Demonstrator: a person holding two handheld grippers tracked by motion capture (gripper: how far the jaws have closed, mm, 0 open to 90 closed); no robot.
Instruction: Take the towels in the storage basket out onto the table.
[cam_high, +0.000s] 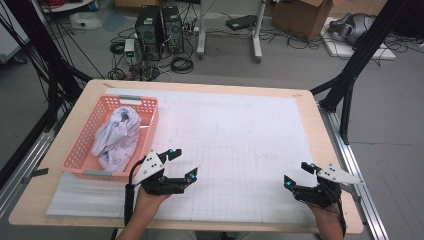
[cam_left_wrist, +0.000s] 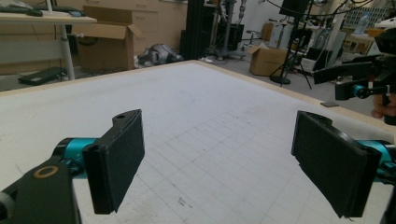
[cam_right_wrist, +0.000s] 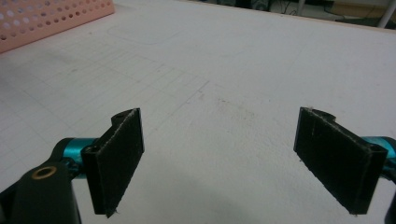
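Black, felt-faced jaws stand wide apart on both hand-held tools, with nothing between them but bare white table covering. At the near edge of the table, the left gripper (cam_high: 184, 163) hovers low over the gridded sheet just beside the near right corner of a pink plastic basket (cam_high: 83, 148); its grey three-cornered plate tilts up toward the basket. The right gripper (cam_high: 299, 175) sits well apart from it, near the table's right edge, likewise spread and empty. Both forearms are cut off by the bottom of the high view.

A crumpled white cloth (cam_high: 117, 137) with a faint printed pattern lies heaped inside the basket, touched by neither tool; how it is folded, and what the print shows, cannot be made out. From the right gripper view, a corner of the basket (cam_right_wrist: 46, 18) and its perforated wall cross the upper left, its contents out of frame. From the left gripper view, the other hand's gripper (cam_left_wrist: 359, 81) appears at the right edge, partly cropped.

The white sheet (cam_high: 250, 145) covers most of the wooden table (cam_high: 310, 107); faint pencilled outlines on it are hard to read.
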